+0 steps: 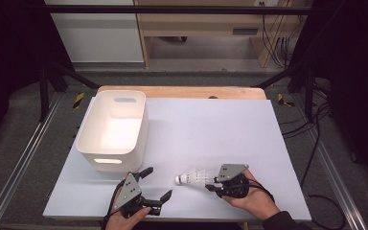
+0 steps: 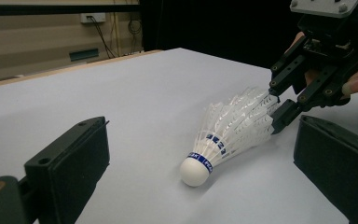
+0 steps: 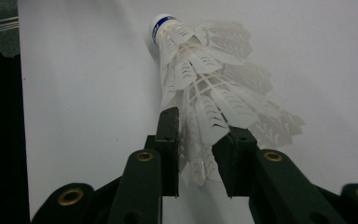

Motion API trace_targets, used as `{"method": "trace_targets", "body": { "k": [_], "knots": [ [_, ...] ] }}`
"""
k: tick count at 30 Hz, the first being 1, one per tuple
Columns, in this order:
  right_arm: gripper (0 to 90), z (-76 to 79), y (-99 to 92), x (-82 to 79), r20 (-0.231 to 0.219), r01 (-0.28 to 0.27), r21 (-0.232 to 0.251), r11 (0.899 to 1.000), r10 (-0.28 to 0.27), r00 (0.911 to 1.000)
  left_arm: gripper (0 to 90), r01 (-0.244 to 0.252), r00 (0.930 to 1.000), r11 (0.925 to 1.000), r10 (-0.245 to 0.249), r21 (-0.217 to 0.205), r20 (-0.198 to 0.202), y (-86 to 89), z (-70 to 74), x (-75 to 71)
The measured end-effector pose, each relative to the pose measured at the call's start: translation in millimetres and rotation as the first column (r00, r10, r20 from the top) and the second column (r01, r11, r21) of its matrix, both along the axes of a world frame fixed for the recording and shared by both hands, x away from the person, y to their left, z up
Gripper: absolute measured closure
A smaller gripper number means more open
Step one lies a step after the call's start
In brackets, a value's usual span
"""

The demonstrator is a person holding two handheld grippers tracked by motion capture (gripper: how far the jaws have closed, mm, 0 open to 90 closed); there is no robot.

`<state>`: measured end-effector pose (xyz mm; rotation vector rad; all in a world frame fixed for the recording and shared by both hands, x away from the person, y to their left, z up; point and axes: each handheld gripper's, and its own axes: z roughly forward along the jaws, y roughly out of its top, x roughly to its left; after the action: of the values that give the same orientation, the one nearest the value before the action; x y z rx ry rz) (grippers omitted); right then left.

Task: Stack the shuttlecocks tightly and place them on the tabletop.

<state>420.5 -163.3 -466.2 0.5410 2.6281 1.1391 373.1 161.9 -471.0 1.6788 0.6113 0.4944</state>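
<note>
Nearby, a shuttlecock (image 1: 195,177) lies on its side, cork pointing left toward the open left gripper (image 1: 156,183). Its feather end sits between the right gripper's (image 1: 212,185) jaws, slightly parted, perhaps touching

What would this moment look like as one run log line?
right gripper: jaws around feather edge of shuttlecock, grip unclear | shuttlecock: lying on white sheet | left gripper: open, empty | white bin: empty
</note>
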Motion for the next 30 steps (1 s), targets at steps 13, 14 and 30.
{"method": "trace_targets", "body": {
  "k": [13,14,30],
  "knots": [
    [58.2,-0.9,-1.0,-3.8,0.006,0.013,-0.037,0.999,-0.012,0.9999,3.1,-0.002,1.0000,1.0000,0.002,0.003,-0.003,0.1,-0.3,0.2],
    [56.0,-1.0,-1.7,-4.2,0.006,0.017,-0.042,0.999,-0.017,0.9998,3.2,-0.002,1.0000,1.0000,0.002,0.002,-0.003,0.0,-0.3,0.2],
    [44.1,-1.8,-8.9,-6.3,0.019,0.058,-0.056,0.997,-0.057,0.9982,3.1,-0.003,1.0000,1.0000,0.003,0.009,-0.005,0.3,-0.7,0.6]
  ]
}}
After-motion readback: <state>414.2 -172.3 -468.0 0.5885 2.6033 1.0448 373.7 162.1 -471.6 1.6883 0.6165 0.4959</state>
